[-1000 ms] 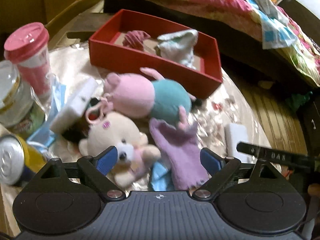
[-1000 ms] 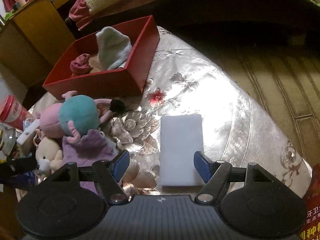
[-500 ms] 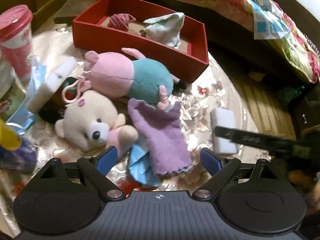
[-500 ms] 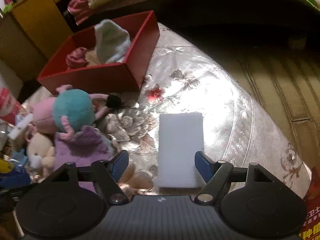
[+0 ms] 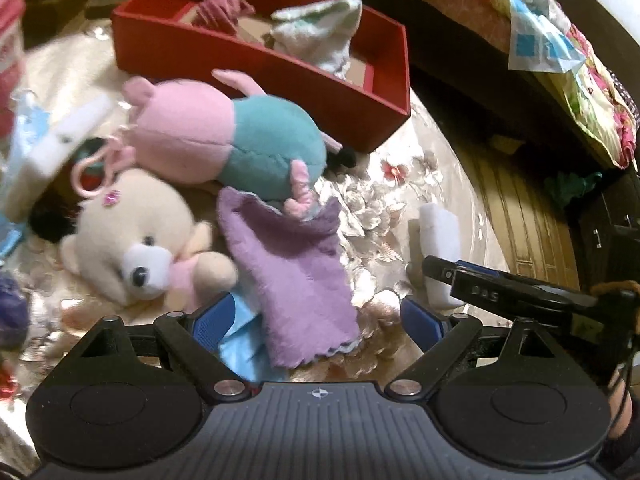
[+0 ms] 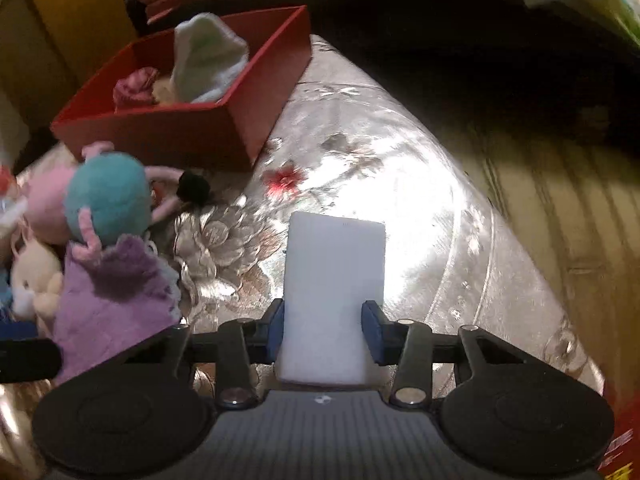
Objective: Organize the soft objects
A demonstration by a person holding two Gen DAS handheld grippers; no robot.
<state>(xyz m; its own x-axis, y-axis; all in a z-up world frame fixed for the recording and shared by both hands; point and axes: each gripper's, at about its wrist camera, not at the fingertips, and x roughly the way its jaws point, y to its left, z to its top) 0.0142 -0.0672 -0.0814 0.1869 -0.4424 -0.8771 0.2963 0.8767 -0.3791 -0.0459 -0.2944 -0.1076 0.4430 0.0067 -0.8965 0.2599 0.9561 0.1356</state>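
Observation:
My right gripper is shut on a white sponge that lies on the shiny floral tablecloth. My left gripper is open over the near end of a purple cloth, which covers a blue cloth. A cream teddy bear and a pink and teal plush pig lie just beyond. A red box at the back holds a white-green cloth and a maroon cloth. The sponge and right gripper also show in the left wrist view.
A second white sponge and a pink-lidded cup sit at the left. A bed with a floral quilt is behind the table. The table's round edge drops to a wooden floor on the right.
My right gripper has closed its fingers onto the white sponge. My left gripper has moved forward and lower over the purple cloth, still open.

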